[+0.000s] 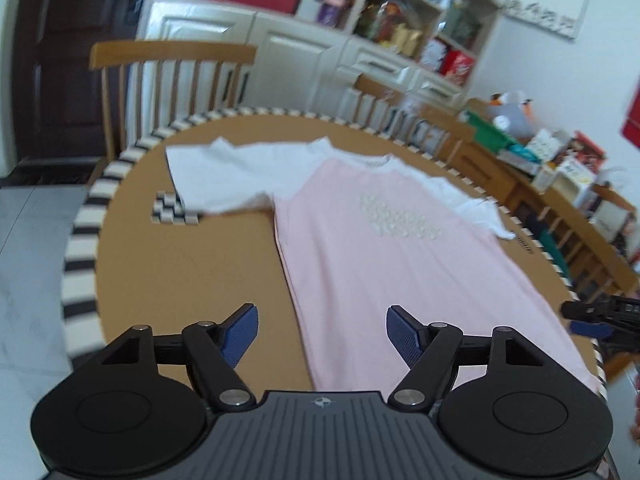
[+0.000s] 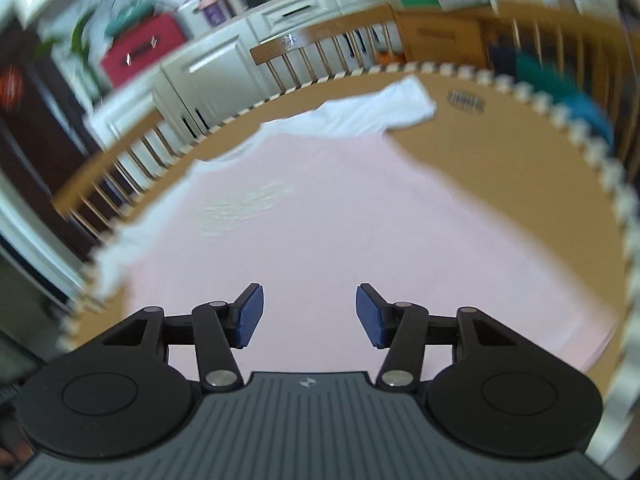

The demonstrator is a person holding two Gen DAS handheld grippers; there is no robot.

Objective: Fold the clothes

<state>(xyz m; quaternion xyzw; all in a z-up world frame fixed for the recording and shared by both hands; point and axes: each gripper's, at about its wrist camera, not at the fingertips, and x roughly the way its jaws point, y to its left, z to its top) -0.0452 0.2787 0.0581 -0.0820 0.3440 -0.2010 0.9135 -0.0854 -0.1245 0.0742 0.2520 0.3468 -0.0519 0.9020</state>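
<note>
Both grippers' jaws spread, empty, above shirt [image 1: 372, 240]; bare table [image 1: 192, 264] beside it.

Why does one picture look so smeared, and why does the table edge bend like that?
Right wrist view: motion smear blurs the chairs and cabinets, while the claw stays sharp. Left wrist view: mostly crisper, the T-shirt readable, shelves soft. Both views: the fisheye lens bows the table's striped edge; lighting is soft, without harsh glare.
</note>
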